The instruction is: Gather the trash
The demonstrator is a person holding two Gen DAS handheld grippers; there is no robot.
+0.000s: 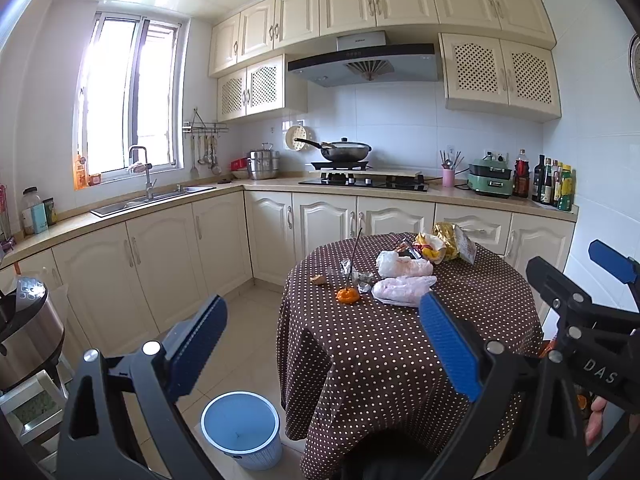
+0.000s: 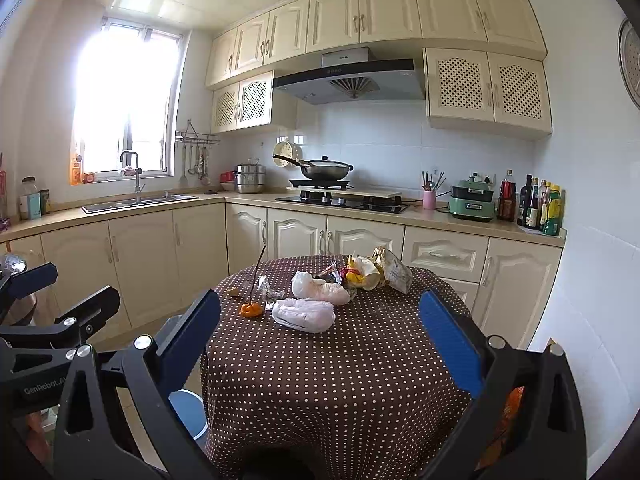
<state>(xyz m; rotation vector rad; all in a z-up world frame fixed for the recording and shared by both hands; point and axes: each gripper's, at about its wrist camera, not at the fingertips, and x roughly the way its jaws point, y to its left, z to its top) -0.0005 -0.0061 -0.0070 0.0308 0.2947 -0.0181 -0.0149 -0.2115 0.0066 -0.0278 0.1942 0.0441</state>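
Observation:
A round table under a brown polka-dot cloth [image 1: 380,368] carries the trash: two crumpled white plastic bags [image 1: 404,290], an orange peel [image 1: 348,295] with a thin dark stick [image 1: 354,252] rising from it, foil scraps [image 1: 362,278], and yellow and gold snack wrappers [image 1: 444,244]. A white bin with a blue liner [image 1: 240,428] stands on the floor at the table's left. My left gripper [image 1: 324,344] is open and holds nothing, short of the table's near edge. My right gripper [image 2: 320,340] is likewise open, with nothing between its fingers, and the bags [image 2: 304,314] lie beyond it.
Cream cabinets and counters run along the back and left walls, with a sink [image 1: 152,200], a wok on the stove [image 1: 344,152] and bottles [image 1: 552,184] at the right. A steel cooker [image 1: 24,328] stands at the far left. Tiled floor lies between table and cabinets.

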